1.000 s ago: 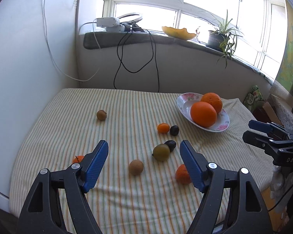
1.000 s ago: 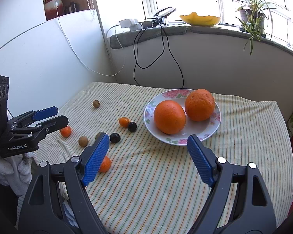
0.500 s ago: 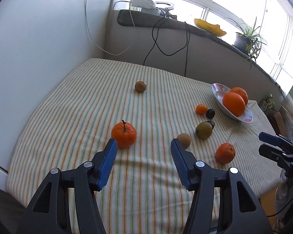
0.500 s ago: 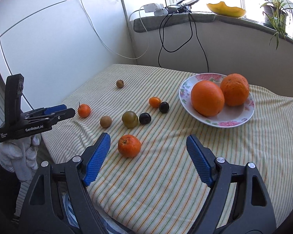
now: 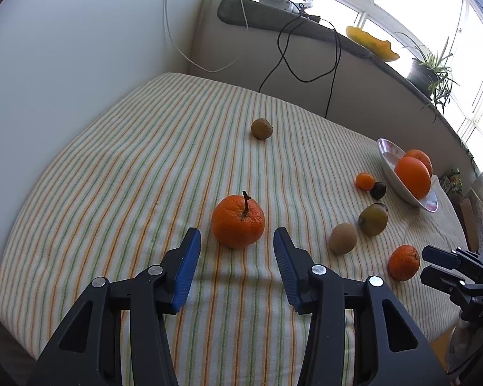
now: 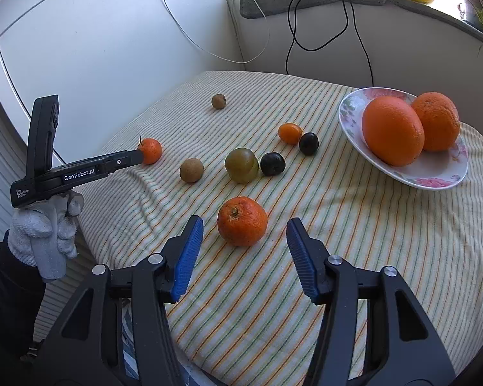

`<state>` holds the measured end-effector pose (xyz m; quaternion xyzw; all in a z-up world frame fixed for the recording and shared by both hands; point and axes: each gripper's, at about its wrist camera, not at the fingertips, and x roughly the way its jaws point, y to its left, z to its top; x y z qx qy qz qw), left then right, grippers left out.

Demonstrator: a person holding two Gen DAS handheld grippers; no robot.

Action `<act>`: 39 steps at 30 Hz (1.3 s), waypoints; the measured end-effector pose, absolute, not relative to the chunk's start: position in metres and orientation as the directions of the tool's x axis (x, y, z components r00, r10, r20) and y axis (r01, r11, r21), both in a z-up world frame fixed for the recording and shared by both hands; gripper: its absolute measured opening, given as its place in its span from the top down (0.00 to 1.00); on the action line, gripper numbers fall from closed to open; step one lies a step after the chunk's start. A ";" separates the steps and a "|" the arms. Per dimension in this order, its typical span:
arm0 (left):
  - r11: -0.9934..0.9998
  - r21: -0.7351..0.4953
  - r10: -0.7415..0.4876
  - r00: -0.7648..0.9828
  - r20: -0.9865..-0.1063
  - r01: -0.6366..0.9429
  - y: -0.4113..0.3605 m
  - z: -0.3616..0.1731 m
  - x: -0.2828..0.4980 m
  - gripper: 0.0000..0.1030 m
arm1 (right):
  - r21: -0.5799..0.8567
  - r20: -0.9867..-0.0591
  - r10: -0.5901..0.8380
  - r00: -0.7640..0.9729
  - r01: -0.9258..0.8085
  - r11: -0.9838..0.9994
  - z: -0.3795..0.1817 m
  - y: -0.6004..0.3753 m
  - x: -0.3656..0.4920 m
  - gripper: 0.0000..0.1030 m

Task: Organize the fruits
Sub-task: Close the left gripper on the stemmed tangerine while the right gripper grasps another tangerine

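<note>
The left hand-held gripper [image 5: 236, 246] gapes wide just short of the stemmed tangerine [image 5: 238, 221] on the striped worktop [image 5: 145, 167]. Rightward lie a brown fruit [image 6: 192, 170], green fruit [image 6: 241, 165] and dark plum [image 6: 272, 163]. The right hand-held gripper [image 6: 244, 251], also agape, faces another tangerine [image 6: 242, 221]; the plate [image 6: 434, 177] holds two oranges [image 6: 393, 131].

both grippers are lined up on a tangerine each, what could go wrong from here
The stemmed tangerine lies just beyond the open left gripper; closing early could nudge it and send it rolling on the cloth. The other tangerine ahead of the right gripper sits near the table edge, so a miss might knock it off. Round skin may slip from narrow pads.
</note>
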<state>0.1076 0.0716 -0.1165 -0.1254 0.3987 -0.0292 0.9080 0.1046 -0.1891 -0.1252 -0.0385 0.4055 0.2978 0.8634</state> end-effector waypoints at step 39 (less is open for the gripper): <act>0.970 -0.237 -0.145 0.675 -0.724 -0.046 0.068 -0.127 0.124 0.66 | 0.122 -0.773 0.423 0.473 -0.543 0.830 -0.141 -0.164 0.123 0.59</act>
